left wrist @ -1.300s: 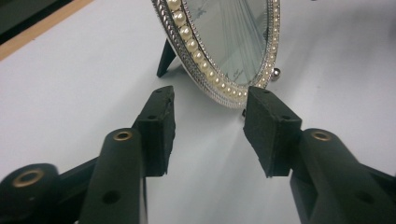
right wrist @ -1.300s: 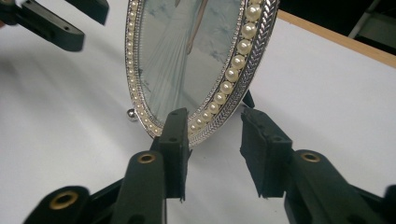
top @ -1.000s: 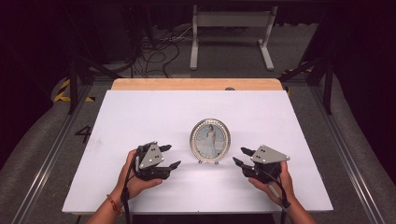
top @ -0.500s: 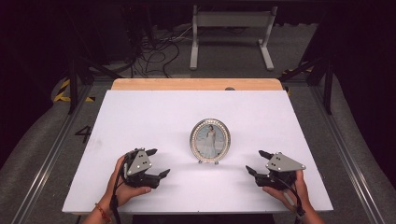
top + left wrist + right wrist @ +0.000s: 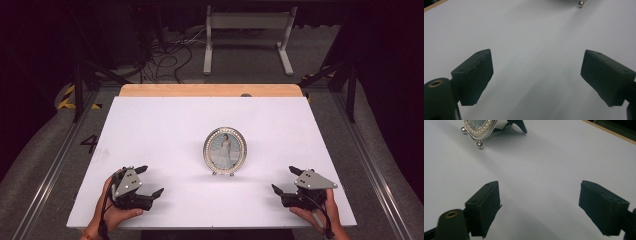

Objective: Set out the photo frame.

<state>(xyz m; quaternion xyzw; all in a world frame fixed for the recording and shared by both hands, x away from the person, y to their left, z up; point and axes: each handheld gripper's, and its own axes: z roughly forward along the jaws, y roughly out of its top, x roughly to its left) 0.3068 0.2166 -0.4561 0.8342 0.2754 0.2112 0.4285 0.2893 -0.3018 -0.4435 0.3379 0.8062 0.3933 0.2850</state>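
Note:
A small oval picture frame (image 5: 225,151) with a pearl-beaded rim stands upright in the middle of the white tabletop (image 5: 160,125). My left gripper (image 5: 150,180) rests low near the front left, well apart from the frame. Its jaws have just been opening and hold nothing. My right gripper (image 5: 283,179) sits near the front right, also clear of the frame, its jaws likewise just opened and bare. In the left gripper view the gripper (image 5: 536,65) has only white table between its jaws, with a frame foot (image 5: 580,3) at the top. In the right gripper view the gripper (image 5: 539,187) stands open below the frame's lower rim (image 5: 480,131).
A wooden strip (image 5: 210,90) runs along the table's far edge. Beyond it are cables (image 5: 165,55) on the floor and a white metal stand (image 5: 247,35). Metal rails (image 5: 55,165) flank the table on both sides.
Both grippers have drawn outward and back from the frame toward the table's front corners and sunk lower. Their jaws now stand wider apart.

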